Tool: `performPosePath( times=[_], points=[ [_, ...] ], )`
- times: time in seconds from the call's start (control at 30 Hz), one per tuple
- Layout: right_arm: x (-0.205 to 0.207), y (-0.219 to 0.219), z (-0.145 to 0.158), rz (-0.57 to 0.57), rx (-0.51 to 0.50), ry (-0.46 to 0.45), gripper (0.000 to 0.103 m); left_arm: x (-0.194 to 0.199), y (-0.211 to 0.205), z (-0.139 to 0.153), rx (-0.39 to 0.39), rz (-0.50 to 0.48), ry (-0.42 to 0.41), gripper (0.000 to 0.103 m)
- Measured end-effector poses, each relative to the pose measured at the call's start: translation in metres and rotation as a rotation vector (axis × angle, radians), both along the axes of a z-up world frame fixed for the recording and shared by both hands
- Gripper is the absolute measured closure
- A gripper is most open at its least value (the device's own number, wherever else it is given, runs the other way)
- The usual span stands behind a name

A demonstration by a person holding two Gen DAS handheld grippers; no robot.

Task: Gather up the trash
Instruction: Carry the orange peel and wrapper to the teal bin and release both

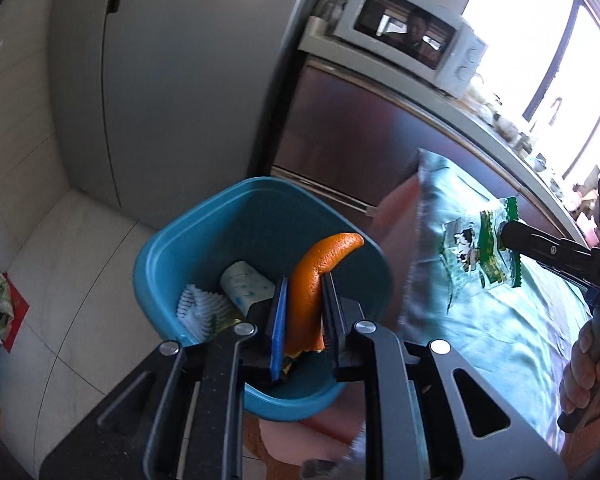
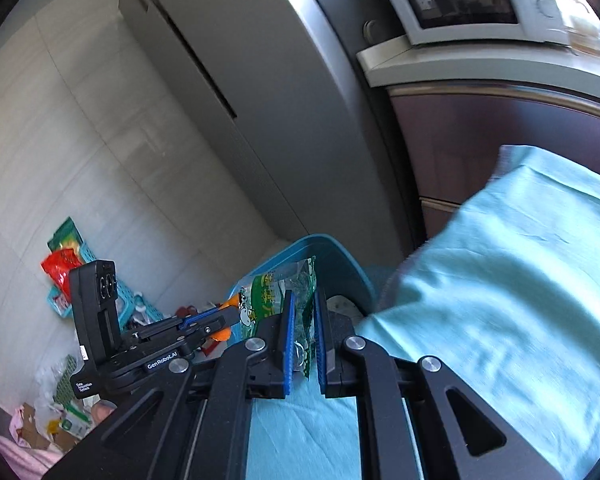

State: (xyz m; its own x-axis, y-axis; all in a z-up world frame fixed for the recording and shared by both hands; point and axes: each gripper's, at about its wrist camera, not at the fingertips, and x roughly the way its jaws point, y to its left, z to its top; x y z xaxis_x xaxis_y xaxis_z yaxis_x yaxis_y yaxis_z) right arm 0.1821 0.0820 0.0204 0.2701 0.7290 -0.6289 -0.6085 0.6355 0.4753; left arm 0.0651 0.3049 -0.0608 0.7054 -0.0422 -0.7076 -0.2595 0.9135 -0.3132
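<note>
Pale floor tiles [image 1: 80,264] and a grey refrigerator [image 1: 172,80] fill the background, with one white microwave [image 1: 412,32] on a counter at about 1 o'clock in the left wrist view.

Two grippers show. The left gripper [image 1: 303,308] has its fingers closed narrowly on one orange peel [image 1: 320,276], which curves up and out toward 1 o'clock, directly above the open mouth of the single blue bin [image 1: 204,220]. Inside the bin, at about 9 o'clock from the peel, lie two pieces: a white spotted wad [image 1: 244,288] and a white wrapper with blue stripes [image 1: 198,310].

The right gripper [image 2: 305,340] has its blue-padded fingers drawn narrow around one clear wrapper with green print [image 2: 276,292]; in its own view the wrapper stands up between the pads, with the bin's rim [image 2: 340,252] just behind it. From the left wrist view that same wrapper hangs at 3 o'clock of the bin, over a light teal cloth [image 1: 500,320].

The cloth's edge lies beside the bin on its 3 o'clock side. At 9 o'clock in the right wrist view, a heap of packets and a teal basket [image 2: 88,256] sits on the floor against the wall, well apart from the bin. Open floor lies at 9 o'clock of the bin.
</note>
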Motion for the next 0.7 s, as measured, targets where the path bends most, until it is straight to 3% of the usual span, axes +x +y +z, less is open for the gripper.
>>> performPosePath(
  times=[0.37,0.6,0.7],
  points=[
    [0.01,0.055,-0.03,0.059,-0.14,0.032,0.094,0.016,0.015,-0.035,-0.005,0.049,0.068,0.086],
    [0.013,0.068,-0.048,0.061,-0.196,0.061,0.091,0.02,0.017,-0.041,0.007,0.077,0.065,0.078],
    [0.011,0.063,-0.049,0.056,-0.195,0.057,0.087,0.018,0.017,-0.037,0.014,0.081,0.054,0.068]
  ],
)
